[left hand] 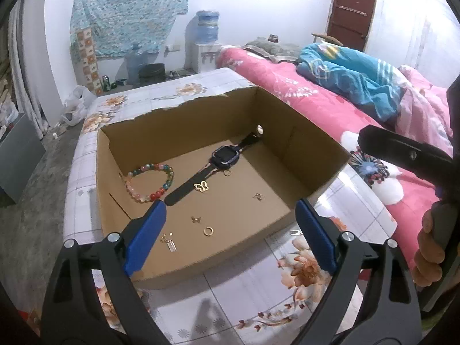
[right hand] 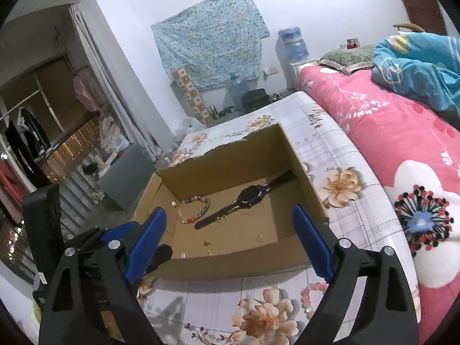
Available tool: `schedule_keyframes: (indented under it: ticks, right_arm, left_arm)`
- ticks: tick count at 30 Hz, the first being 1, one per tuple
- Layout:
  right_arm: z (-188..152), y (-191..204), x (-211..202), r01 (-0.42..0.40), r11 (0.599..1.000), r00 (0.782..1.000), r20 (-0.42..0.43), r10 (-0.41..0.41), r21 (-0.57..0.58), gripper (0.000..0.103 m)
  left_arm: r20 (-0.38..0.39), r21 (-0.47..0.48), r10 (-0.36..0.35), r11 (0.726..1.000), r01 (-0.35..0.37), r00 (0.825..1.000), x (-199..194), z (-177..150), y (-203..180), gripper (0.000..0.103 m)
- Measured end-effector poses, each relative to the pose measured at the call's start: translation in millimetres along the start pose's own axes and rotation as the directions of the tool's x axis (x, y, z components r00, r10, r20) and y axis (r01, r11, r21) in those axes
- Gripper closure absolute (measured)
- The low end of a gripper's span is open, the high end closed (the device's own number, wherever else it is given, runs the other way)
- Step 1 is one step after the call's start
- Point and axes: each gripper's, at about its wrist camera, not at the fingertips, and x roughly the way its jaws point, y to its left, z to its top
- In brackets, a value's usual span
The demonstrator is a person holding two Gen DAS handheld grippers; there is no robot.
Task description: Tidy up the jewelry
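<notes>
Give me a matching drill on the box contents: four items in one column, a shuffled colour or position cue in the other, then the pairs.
Items
1. beaded bracelet
2. watch
3. butterfly charm
4. ring

Cues
A. gold, lying on the dark strap
B. multicoloured, toward the left wall of the cardboard box
C. small gold hoop on the floor near the front wall
D. black, laid diagonally across the middle

Pairs: 1-B, 2-D, 3-A, 4-C

Both the left gripper and the right gripper hang open above the box, holding nothing.
</notes>
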Motion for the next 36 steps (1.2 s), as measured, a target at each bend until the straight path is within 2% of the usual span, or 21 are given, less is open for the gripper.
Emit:
schedule_keyframes:
  ticks: [14, 18, 26, 32, 36]
  right_arm:
    - [-10.4, 2.7, -14.7, 0.061, 0.998, 0.998, -0.006, -0.061, 0.01, 0.016]
    - [-11.0, 7.9, -15.4, 0.067, 0.998, 0.998, -0.009, -0.067, -0.001, 0.016]
    - [-12.4, 12.0, -20.0, 0.084, 0.996, 0.996, -0.005, -0.084, -0.011, 0.014]
    - [-18.8, 6.3, -24.8, 0.083, 0.996, 0.997, -0.005, -0.083, 0.013, 0.013]
    - [-21.5, -1.0, -34.8, 0.09, 0.995, 0.996, 0.027, -0.091, 0.047, 0.013]
  left_arm:
    - [-0.037, 0.064, -0.093, 0.993, 0.095, 0.995, 1.7, -26.6, -23.5, 0.014]
    - [-0.029, 0.098, -0.081, 0.992, 0.084, 0.996, 0.9, -33.2, -29.9, 0.014]
    - [-0.022, 0.144, -0.11, 0.983, 0.112, 0.994, -4.6, -41.6, -39.7, 0.014]
    - [-0.028, 0.227, -0.136, 0.964, 0.139, 0.99, -8.2, -52.4, -55.4, 0.013]
    - [-0.043, 0.257, -0.175, 0.95, 0.18, 0.984, -9.7, -60.0, -65.0, 0.013]
